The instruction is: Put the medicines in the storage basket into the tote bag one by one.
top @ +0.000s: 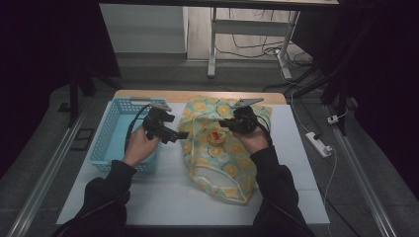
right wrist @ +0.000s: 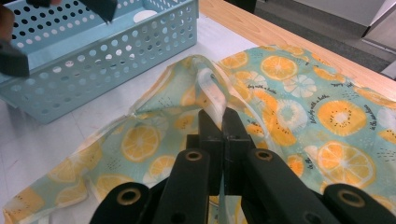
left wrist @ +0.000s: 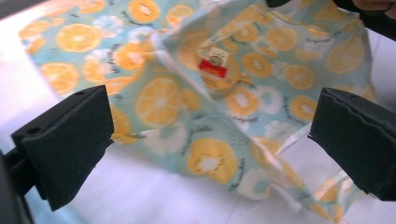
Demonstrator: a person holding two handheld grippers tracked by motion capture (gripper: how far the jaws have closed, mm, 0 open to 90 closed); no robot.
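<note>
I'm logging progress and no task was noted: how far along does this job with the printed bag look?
Done: the fruit-print bag lies spread on the table, a small round item on it. In hand: the right gripper is shut on a fold of the bag and lifts it, while the left gripper is open, facing the item. Left: the item isn't gripped, and the blue basket holds nothing I can make out.

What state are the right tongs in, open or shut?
Shut on the fabric bag. In the right gripper view the right tongs have both jaws pressed together, with a strip of the bag's printed cloth pinched and lifted between them.
</note>
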